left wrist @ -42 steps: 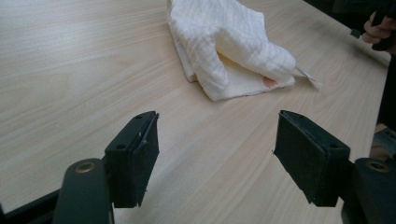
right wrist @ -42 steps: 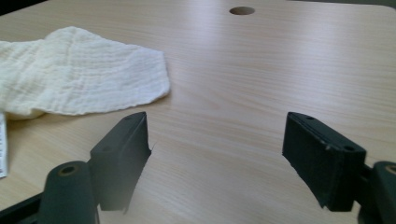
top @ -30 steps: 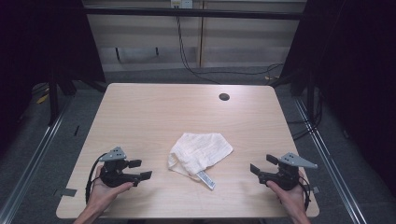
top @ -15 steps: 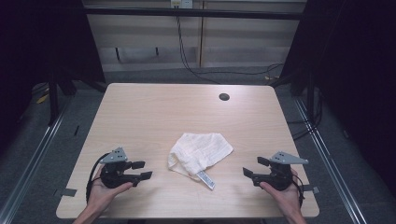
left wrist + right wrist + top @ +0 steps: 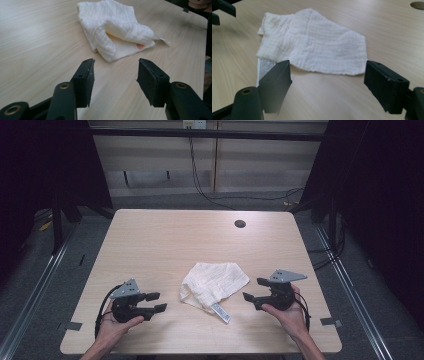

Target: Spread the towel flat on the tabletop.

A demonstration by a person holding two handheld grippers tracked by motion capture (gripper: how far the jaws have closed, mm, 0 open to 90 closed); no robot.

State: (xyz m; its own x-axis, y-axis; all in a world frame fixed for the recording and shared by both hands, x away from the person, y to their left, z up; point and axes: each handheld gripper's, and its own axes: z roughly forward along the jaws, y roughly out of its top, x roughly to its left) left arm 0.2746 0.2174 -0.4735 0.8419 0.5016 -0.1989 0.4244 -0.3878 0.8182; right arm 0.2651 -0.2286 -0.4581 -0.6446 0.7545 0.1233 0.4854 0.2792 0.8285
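Near the front middle of the pale wooden table [image 5: 165,245] lies the crumpled white waffle-weave cloth [image 5: 215,285], so the left gripper [image 5: 156,302] and right gripper [image 5: 252,290], jaws apart and empty, should each approach low and pinch an outer edge.

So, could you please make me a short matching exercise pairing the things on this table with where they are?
1. cloth
2. hole
3. left tool
4. right tool

A. far side of the table, right of centre
B. near edge, left of the cloth
C. middle, crumpled
D. near edge, right of the cloth

Pairs: 1-C, 2-A, 3-B, 4-D
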